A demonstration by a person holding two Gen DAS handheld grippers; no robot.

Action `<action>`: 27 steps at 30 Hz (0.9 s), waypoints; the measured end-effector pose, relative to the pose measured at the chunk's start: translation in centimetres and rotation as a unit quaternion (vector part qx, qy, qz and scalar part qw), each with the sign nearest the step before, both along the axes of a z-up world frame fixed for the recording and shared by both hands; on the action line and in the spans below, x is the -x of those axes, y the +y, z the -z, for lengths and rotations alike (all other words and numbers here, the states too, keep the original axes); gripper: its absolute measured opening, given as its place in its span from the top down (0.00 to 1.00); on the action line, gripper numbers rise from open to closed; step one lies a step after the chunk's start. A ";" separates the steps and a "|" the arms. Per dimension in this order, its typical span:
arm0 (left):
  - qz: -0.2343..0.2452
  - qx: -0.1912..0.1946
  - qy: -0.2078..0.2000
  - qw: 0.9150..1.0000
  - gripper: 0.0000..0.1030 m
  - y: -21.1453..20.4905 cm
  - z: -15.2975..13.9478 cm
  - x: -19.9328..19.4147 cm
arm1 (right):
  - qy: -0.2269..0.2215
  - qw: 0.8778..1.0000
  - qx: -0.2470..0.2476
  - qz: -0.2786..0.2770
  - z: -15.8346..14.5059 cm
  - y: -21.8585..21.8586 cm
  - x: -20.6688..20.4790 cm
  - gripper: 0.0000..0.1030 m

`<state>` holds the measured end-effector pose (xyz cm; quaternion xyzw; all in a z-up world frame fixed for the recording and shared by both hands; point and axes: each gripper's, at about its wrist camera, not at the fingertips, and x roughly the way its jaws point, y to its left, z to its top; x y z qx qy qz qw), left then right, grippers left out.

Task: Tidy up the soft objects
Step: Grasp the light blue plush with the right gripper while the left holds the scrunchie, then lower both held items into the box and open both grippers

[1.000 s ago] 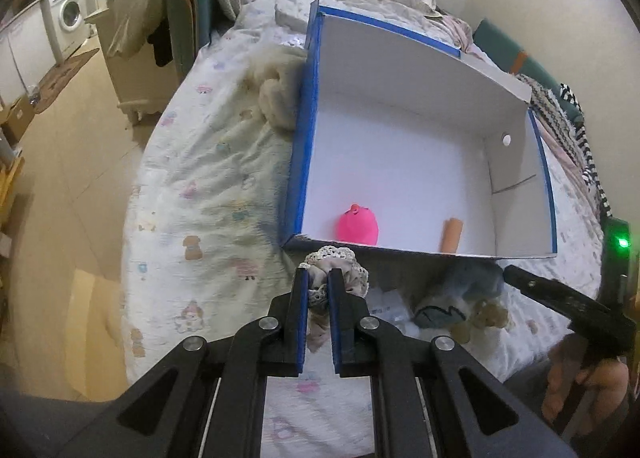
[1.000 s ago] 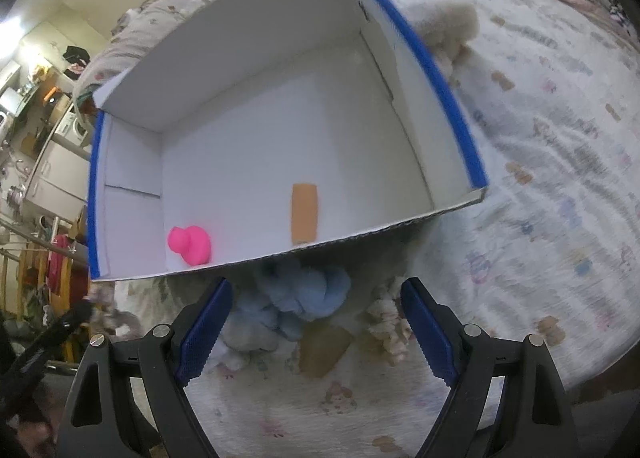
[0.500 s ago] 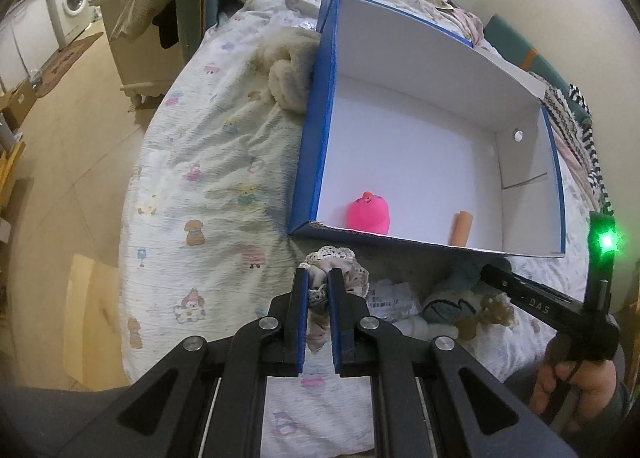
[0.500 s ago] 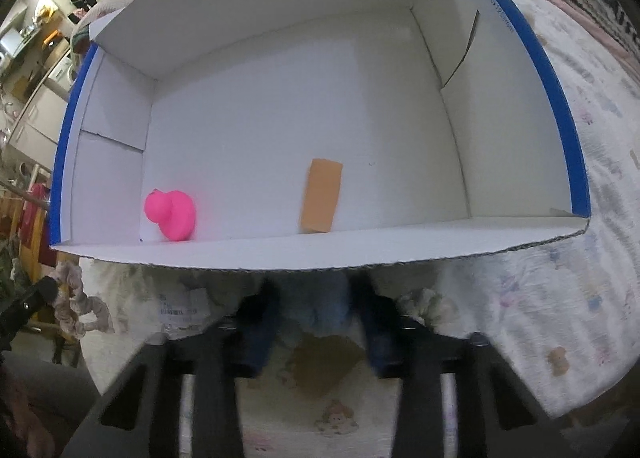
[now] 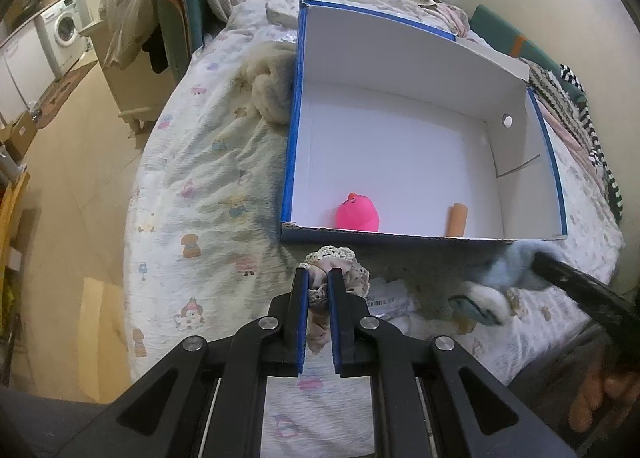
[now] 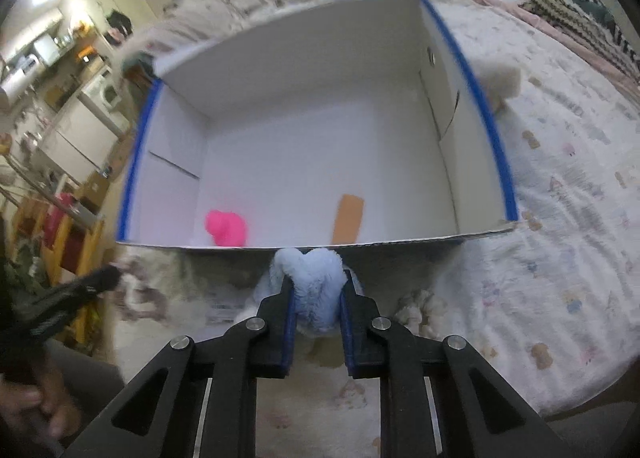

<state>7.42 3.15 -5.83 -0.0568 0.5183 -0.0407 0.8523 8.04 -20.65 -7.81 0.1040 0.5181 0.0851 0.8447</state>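
Observation:
A white box with blue rims (image 5: 292,137) (image 6: 496,145) lies open on the bed. Inside it are a pink soft toy (image 5: 357,213) (image 6: 226,227) and an orange strip (image 5: 457,219) (image 6: 348,217). My left gripper (image 5: 318,278) is shut on a beige lace scrunchie (image 5: 330,258), held just before the box's near wall. My right gripper (image 6: 318,284) is shut on a light blue plush (image 6: 310,270) (image 5: 508,270), lifted off the bed near the box's front edge.
A cream fluffy item (image 5: 272,93) lies left of the box, and another one (image 6: 500,81) at its right. A labelled plastic packet (image 5: 386,300) and small plush pieces (image 6: 416,310) lie on the patterned sheet in front. The floor drops off at the left.
My right gripper has closed on the light blue plush and raised it off the bed. The left gripper keeps the scrunchie and has drawn back slightly from the box.

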 end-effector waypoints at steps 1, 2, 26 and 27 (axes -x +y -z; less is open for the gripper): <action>0.000 0.000 -0.001 1.000 0.91 0.0 -0.1 0.0 | -0.008 1.000 -0.008 0.002 -0.7 -0.2 0.5 0.81; -0.001 0.000 -0.003 1.000 0.91 0.0 -0.2 0.0 | -0.012 1.000 -0.019 0.003 -1.2 -0.4 0.9 0.81; 0.041 -0.059 -0.101 0.992 0.91 -3.9 -7.8 -4.8 | -0.113 0.986 -0.122 0.023 -11.0 -3.8 -0.4 0.81; 0.045 -0.064 -0.099 0.992 0.91 -4.2 -7.5 -5.6 | -0.116 0.985 -0.123 0.024 -11.0 -3.8 -1.0 0.81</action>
